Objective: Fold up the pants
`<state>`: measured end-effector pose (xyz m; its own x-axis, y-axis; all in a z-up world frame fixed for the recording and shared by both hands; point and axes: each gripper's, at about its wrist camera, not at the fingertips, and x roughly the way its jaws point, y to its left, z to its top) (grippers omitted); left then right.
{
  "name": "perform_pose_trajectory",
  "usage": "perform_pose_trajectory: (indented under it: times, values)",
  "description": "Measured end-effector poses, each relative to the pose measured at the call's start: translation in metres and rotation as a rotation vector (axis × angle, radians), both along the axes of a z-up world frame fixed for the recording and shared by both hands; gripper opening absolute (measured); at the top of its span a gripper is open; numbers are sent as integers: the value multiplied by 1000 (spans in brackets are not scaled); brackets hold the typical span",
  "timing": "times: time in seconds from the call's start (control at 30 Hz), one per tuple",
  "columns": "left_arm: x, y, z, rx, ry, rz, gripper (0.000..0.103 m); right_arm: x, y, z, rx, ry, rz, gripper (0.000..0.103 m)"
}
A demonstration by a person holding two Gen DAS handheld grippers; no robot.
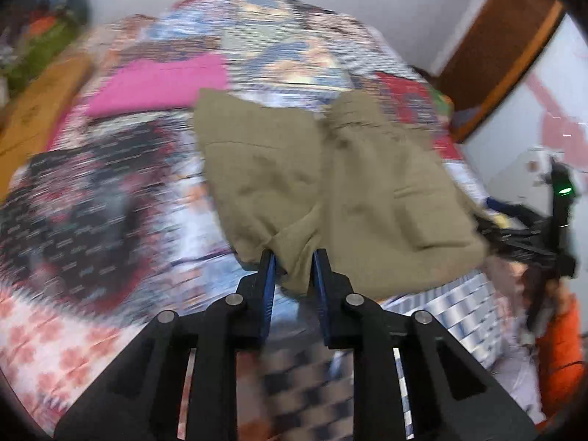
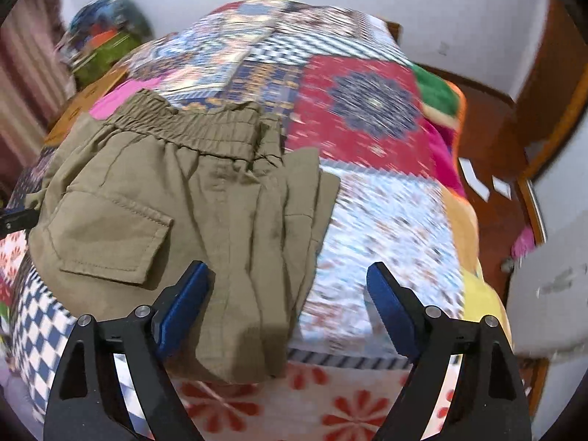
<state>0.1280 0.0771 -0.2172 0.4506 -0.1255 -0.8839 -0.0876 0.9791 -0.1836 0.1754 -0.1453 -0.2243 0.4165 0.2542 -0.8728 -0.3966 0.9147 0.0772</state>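
Two hand-held grippers are at work on the pants [image 2: 176, 198], which lie bunched in a partly folded heap on the bed [image 2: 386, 220], near its front edge. The left hand-held gripper [image 1: 294, 262] is pinched on a bunched bit of the pants' near edge, cloth seen squeezed between the blue pads. The right hand-held gripper [image 2: 288, 279] is spread wide, jaws apart, with the near right part of the pants lying between them but not gripped. Both views are blurred. The waistband [image 2: 191, 128] is at the far side, the pocket flap [image 2: 110, 239] on top at left.

Judged step: a fold being carried or squared up. To do it well, the right jaws should be closed on a full layer stack at the edge, not one ply. Both corners should be lifted level and laid toward the waistband, edges matched. Risk: the left pinch looks thin and could slip.
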Motion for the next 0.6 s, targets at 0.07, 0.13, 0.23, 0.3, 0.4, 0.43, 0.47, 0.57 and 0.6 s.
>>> perform_pose_trajectory:
  times: [0.07, 0.13, 0.23, 0.3, 0.4, 0.43, 0.47, 0.57, 0.6]
  values:
    - [-12, 19, 0, 33, 8, 54, 20, -4, 11, 2, -29, -20, 23, 83]
    - [-18, 38, 0, 24, 14, 96, 20, -8, 15, 6, -64, -42, 33, 83]
    - [-19, 53, 6, 15, -7, 120, 20, -9, 12, 15, -55, -34, 21, 83]
    - [-13, 52, 15, 8, -49, 111, 22, -9, 8, 26, -40, -51, 3, 83]
    - [9, 40, 19, -33, -77, 77, 57, -9, 9, 46, 0, -83, -11, 83]
    - [17, 35, 17, -38, -91, 67, 65, -8, 12, 50, 17, -88, -8, 83]
    - [25, 28, 12, -35, -89, 48, 67, -8, 17, 53, 28, -93, -2, 83]
    - [45, 16, -15, 21, -23, 9, 67, -5, 33, 45, 14, -86, 29, 83]
    - [49, 15, -28, 66, 12, 12, 67, -4, 38, 37, 3, -67, 37, 83]
